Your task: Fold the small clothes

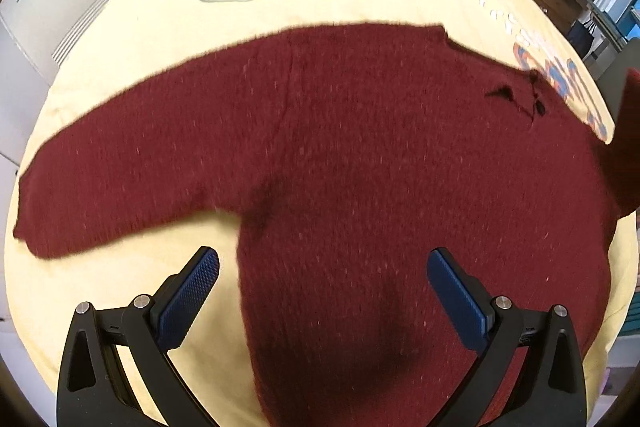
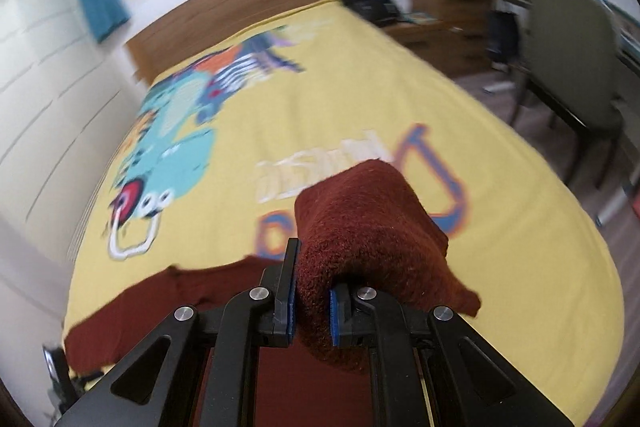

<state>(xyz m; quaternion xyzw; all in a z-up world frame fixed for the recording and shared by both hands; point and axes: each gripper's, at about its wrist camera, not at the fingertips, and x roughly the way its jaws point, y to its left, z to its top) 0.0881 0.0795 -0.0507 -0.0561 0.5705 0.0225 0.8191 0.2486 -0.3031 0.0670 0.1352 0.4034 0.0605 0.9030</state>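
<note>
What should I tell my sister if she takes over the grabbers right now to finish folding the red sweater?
Left gripper: open, holding nothing, hovering over the sweater's lower body.
Right gripper: shut on a bunched-up sleeve, lifted above the bed.
The sweater lies spread on the yellow blanket, with its other sleeve stretched flat out to the side.
Done: one sleeve picked up. No fold is finished yet.
Left: probably lay the held sleeve across the body, fold the other sleeve in, then fold the body over.
</note>
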